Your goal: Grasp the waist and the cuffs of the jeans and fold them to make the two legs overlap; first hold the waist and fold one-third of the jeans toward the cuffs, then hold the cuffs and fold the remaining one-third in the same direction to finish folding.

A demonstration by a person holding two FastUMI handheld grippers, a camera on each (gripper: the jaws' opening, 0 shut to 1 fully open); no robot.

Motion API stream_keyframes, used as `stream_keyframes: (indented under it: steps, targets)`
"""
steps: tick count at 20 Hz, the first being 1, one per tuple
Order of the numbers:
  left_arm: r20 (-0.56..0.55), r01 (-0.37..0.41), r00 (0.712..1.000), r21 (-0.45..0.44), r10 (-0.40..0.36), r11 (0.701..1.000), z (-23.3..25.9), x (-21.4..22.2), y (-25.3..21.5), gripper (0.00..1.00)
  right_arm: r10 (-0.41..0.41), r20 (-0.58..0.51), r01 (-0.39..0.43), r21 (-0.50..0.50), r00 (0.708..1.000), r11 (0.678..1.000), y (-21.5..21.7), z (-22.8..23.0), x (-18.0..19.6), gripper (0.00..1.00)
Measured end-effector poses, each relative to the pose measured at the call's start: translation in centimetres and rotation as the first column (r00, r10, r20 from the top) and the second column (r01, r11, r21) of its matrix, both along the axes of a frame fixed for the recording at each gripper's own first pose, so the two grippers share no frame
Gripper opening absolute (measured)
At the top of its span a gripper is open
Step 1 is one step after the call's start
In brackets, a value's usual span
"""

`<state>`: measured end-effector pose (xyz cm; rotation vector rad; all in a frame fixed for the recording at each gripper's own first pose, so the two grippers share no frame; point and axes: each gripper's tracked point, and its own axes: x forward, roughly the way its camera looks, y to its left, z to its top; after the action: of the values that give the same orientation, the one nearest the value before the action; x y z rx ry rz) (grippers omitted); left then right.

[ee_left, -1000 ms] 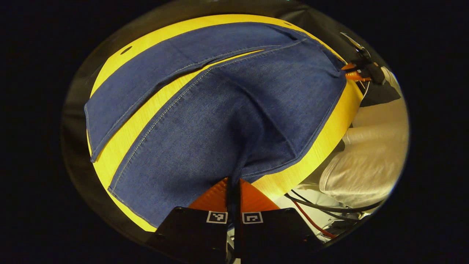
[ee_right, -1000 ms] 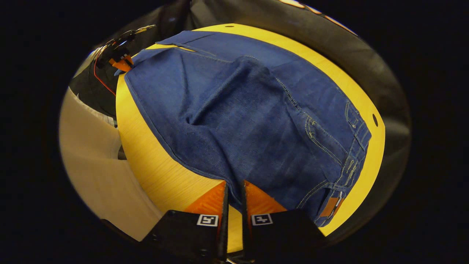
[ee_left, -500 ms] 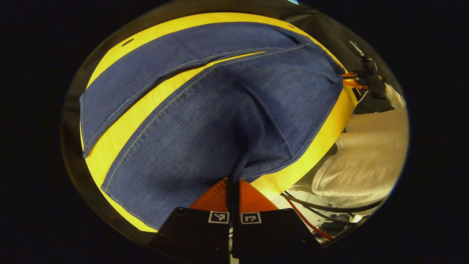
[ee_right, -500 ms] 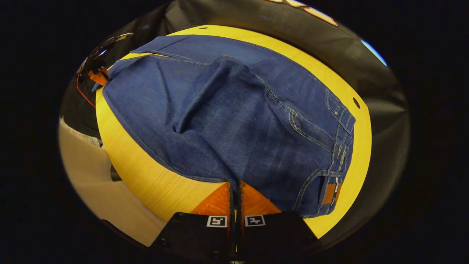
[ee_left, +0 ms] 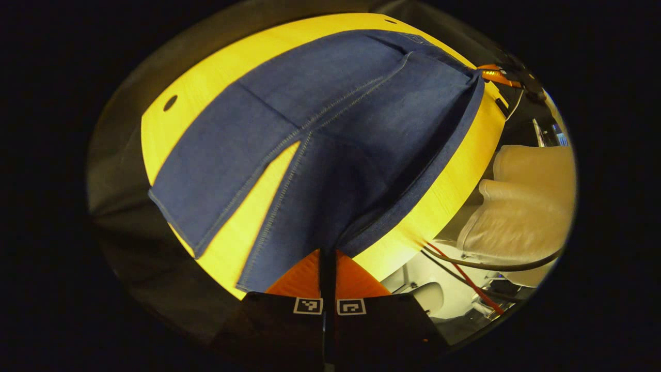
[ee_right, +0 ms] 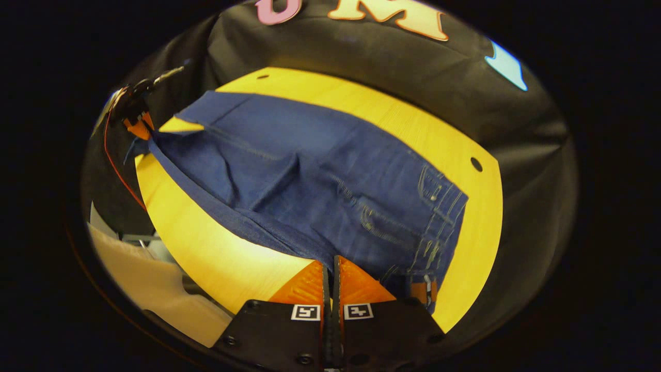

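Observation:
Blue jeans (ee_left: 330, 108) lie spread on a yellow table (ee_left: 206, 77). In the left gripper view my left gripper (ee_left: 328, 258) is shut on the cuff end of the near leg, lifting its edge off the table; the far leg lies flat, with a wedge of bare table between the two. In the right gripper view my right gripper (ee_right: 331, 266) is shut on the near edge of the jeans (ee_right: 310, 175) at the waist, beside the waistband and its brown patch (ee_right: 423, 289). The near side hangs taut between both grippers. The left gripper (ee_right: 135, 116) shows far off at the cuff.
The round table (ee_right: 465, 222) has small holes near its far rim (ee_right: 475, 164). A person's light sleeve (ee_left: 521, 217) and cables (ee_left: 465, 279) are at the table's near side. Black cloth (ee_right: 361, 57) hangs behind the table.
Both grippers have risen and pulled the near edge of the jeans up and taut. The near leg has swung toward the far leg, narrowing the gap of table between them.

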<state>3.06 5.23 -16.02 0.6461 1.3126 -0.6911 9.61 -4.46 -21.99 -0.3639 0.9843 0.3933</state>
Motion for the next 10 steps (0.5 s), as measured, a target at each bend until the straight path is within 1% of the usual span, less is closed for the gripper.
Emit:
stream_keyframes:
  steps: [1, 2, 3, 4, 5, 8, 9, 10]
  targets:
    - [0.017, 0.015, 1.0, 0.023, -0.015, 1.0, 1.1, 1.5, 0.1, 0.0, -0.013, 0.023, 0.012, 0.019, 1.0, 1.0, 0.3, 1.3, 1.4, 0.02]
    - [0.031, 0.026, 0.999, 0.045, -0.028, 0.999, 2.0, 3.1, 0.3, 0.0, -0.017, 0.043, 0.016, 0.026, 0.999, 1.0, 0.6, 2.3, 2.9, 0.0]
    - [0.046, 0.033, 0.998, 0.07, -0.036, 0.997, 3.0, 5.0, 0.4, 0.0, -0.019, 0.068, 0.017, 0.028, 0.998, 0.999, 0.8, 3.1, 4.4, 0.02]
    - [0.063, 0.042, 0.997, 0.094, -0.048, 0.995, 4.1, 6.9, 0.3, 0.0, -0.015, 0.09, 0.013, 0.021, 0.996, 1.0, 1.1, 3.8, 5.9, 0.0]
    - [0.076, 0.051, 0.995, 0.121, -0.061, 0.991, 4.7, 8.7, 0.6, 0.0, -0.01, 0.112, 0.009, 0.016, 0.994, 1.0, 1.3, 4.4, 7.5, 0.02]
    - [0.113, 0.055, 0.991, 0.19, -0.077, 0.98, 6.6, 14.2, 1.2, 0.0, -0.004, 0.148, 0.003, 0.007, 0.989, 1.0, 1.8, 5.0, 11.8, 0.02]
    - [0.125, 0.052, 0.989, 0.211, -0.08, 0.976, 7.0, 16.3, 1.2, 0.0, -0.016, 0.146, 0.015, 0.012, 0.989, 1.0, 1.9, 4.9, 13.1, 0.0]
    - [0.137, 0.054, 0.987, 0.228, -0.087, 0.972, 7.2, 18.0, 1.0, 0.0, -0.032, 0.139, 0.029, 0.021, 0.99, 0.999, 1.9, 4.5, 14.4, 0.02]
